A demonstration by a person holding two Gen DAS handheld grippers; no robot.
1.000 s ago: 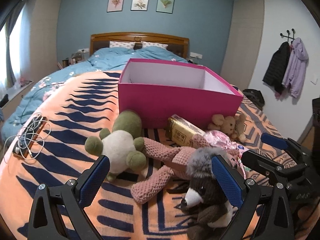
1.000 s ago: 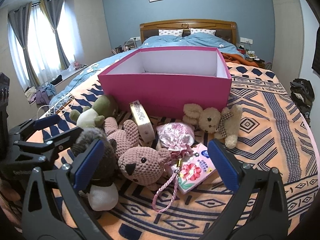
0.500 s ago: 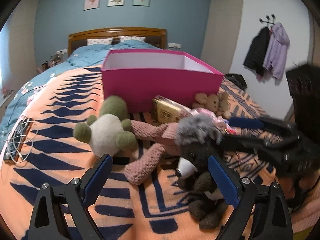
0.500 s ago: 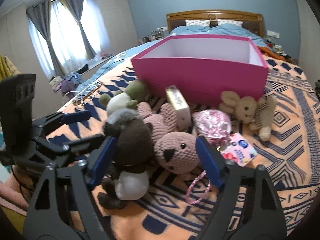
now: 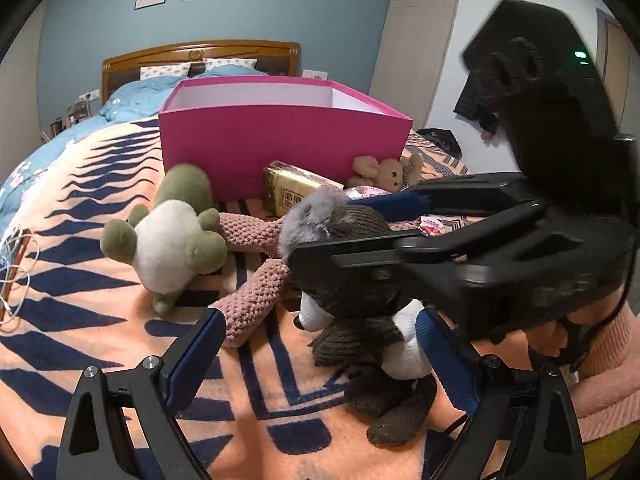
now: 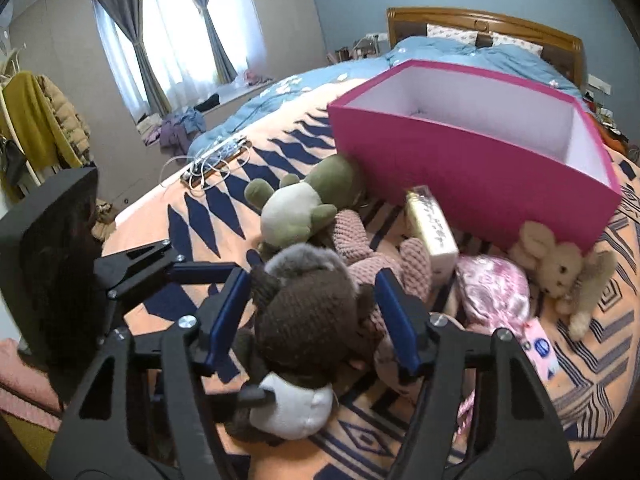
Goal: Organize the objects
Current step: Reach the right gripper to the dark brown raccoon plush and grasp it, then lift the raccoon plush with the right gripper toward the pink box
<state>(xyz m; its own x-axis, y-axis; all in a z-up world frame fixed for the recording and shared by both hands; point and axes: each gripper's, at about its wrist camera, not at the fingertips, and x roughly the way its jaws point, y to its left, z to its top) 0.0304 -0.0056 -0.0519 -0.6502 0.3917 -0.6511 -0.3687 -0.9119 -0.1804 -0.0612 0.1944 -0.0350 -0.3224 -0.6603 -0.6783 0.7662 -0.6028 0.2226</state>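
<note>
I see the dark brown knitted plush animal with a grey furry ear and white belly [image 6: 306, 320] sitting on the orange blanket with navy pattern [image 5: 80, 280], in front of the other toys. My right gripper [image 6: 312, 316] has its blue-padded fingers [image 6: 226, 316] on either side of the plush's head; they look to be at its sides, but I cannot tell whether they are pressing it. In the left wrist view the same plush [image 5: 360, 320] appears with the right gripper [image 5: 340, 240] reaching across its head. My left gripper [image 5: 320, 356] hangs with its jaws spread wide, just before the plush and touching nothing.

Right behind the brown plush lies a pink crocheted bear [image 6: 384, 268], with one long leg [image 5: 256, 292] stretched towards me. Beside it is a green and white plush frog [image 5: 172, 228], lying on its back. A gold rectangular carton [image 5: 294, 194] leans near the open magenta cardboard box with white inside [image 5: 280, 144], which stands further up the bed. A beige plush rabbit [image 6: 560, 268] lies by the box's near corner, with a shiny pink drawstring pouch [image 6: 494, 292] next to it.

Off at the blanket's edge I see a phone with tangled white earphone cable [image 6: 212, 160].
</note>
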